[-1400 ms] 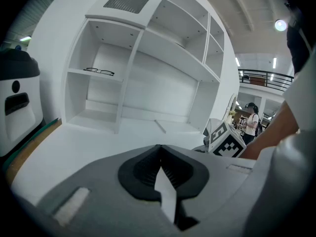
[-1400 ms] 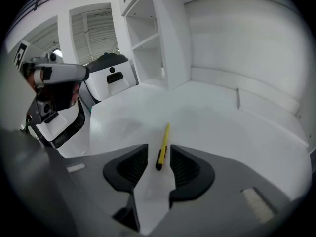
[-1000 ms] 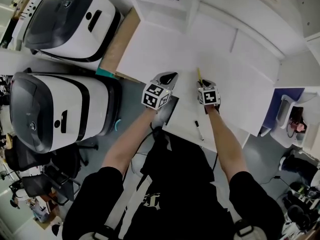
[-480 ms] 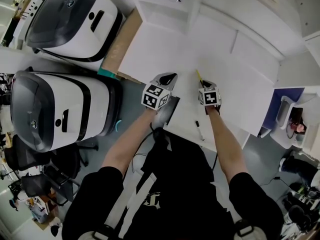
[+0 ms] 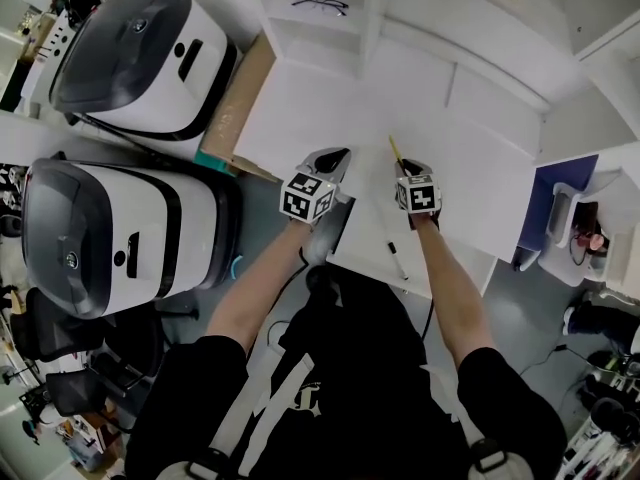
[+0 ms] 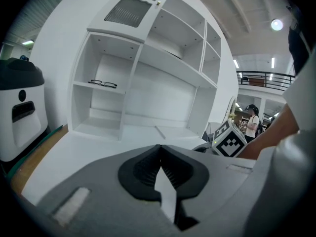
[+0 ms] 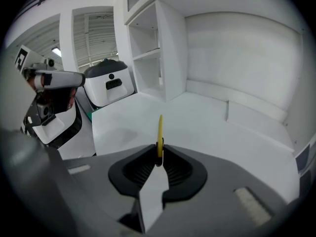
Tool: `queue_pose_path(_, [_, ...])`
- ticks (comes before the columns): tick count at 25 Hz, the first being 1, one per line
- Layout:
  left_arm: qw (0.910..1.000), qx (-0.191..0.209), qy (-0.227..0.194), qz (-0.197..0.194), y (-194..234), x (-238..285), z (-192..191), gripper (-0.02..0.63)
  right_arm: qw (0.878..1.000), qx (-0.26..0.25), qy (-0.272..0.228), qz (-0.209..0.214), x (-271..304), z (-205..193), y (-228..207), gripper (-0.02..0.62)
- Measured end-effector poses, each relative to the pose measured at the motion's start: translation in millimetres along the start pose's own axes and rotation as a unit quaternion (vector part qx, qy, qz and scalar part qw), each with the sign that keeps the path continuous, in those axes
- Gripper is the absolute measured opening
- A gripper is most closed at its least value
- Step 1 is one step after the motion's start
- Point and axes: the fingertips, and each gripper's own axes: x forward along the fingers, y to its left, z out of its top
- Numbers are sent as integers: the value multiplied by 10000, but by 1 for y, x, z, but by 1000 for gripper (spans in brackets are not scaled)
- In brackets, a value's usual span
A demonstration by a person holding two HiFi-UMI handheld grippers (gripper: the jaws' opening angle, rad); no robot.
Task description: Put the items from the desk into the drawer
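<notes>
Yellow pencil point(image 7: 159, 132) held in the right tongs point(image 7: 159, 153), which have just been closing and now pinch its lower end between their ribbed pads. The pencil's free end projects ahead of the tips, clear above the white tabletop point(image 5: 300, 98). In the head view the pencil point(image 5: 396, 152) slants away from the right tongs point(image 5: 404, 172). The left tongs point(image 5: 334, 157) are just beside them on the left, over the tabletop's near edge. Left tongs point(image 6: 160, 149): pads drawn together, nothing between them. A black marker pen point(image 5: 397, 260) lies on the tabletop near its front edge, behind the right tongs and apart from them. Each cube point(image 5: 418, 195) carries black-and-white square code patterns, not letters. Glasses point(image 5: 320, 5) rest on a shelf point(image 6: 98, 89) of the white unit at the tabletop's far side. 2 white-and-black machines point(image 5: 130, 48) stand to the left; their small emblems are too small to read.
</notes>
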Motion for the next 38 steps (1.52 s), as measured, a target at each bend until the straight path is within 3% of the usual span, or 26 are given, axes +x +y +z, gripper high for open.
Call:
queue_pose_path(20, [9965, 318, -626, -462, -44, -55, 58, 5, 9912, 199, -1215, -481, -129, 50, 21, 49])
queue_pose_path(38, [9908, 570, -694, -1008, -97, -76, 61, 5, 9767, 429, -1848, -1004, -228, 30, 36, 49])
